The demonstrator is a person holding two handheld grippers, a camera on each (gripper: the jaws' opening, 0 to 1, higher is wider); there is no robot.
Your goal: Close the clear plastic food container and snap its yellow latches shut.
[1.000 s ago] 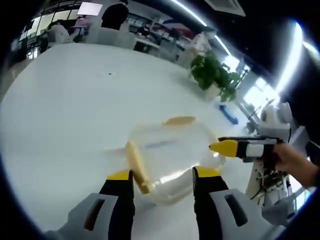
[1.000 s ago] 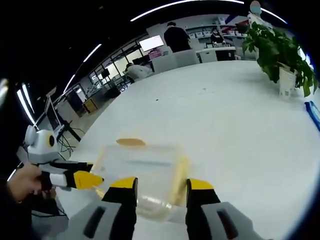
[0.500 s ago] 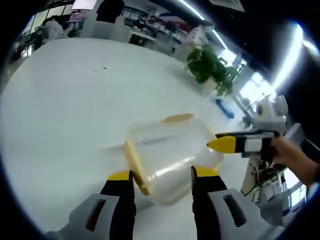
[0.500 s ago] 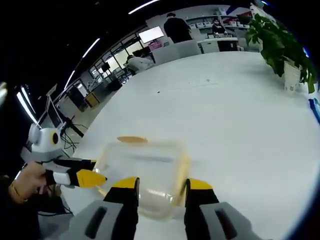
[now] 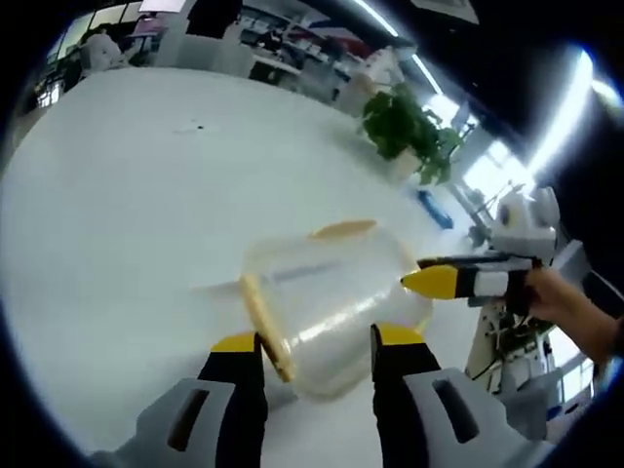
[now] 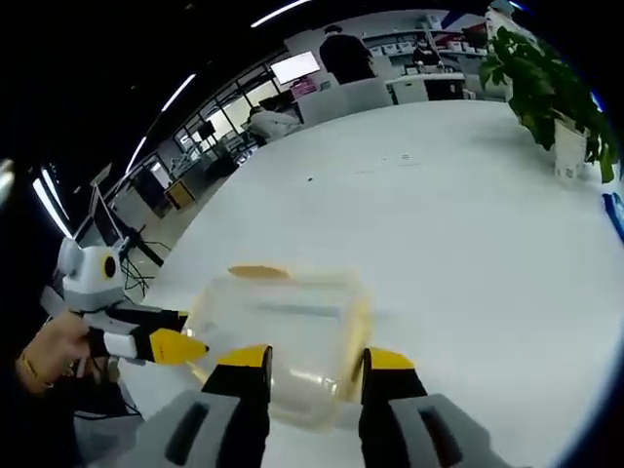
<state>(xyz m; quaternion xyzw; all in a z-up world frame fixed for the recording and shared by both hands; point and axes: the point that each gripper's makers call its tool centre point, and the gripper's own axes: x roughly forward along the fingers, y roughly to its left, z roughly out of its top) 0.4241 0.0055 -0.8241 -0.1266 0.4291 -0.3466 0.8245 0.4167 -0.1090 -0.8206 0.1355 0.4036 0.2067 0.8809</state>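
A clear plastic container (image 5: 327,292) with its lid on sits on the white table (image 5: 117,214). One yellow latch (image 5: 341,230) sticks out at its far side, and another (image 5: 261,314) runs along its left side. My left gripper (image 5: 317,341) is open, its jaws standing either side of the container's near end. My right gripper (image 5: 434,283) comes in from the right, its yellow tip against the container's side. In the right gripper view the container (image 6: 278,336) lies just ahead of my open right gripper (image 6: 316,358), with latches at the back (image 6: 258,274) and right (image 6: 357,331). The left gripper (image 6: 171,347) touches its left side.
A potted plant (image 5: 409,136) (image 6: 546,88) stands near the table's far edge, with a small blue object (image 5: 436,216) beside it. Desks, chairs and people are beyond the table. A hand (image 5: 575,312) holds the right gripper at the table's edge.
Both views have shifted only slightly. The grippers and the container stand as before.
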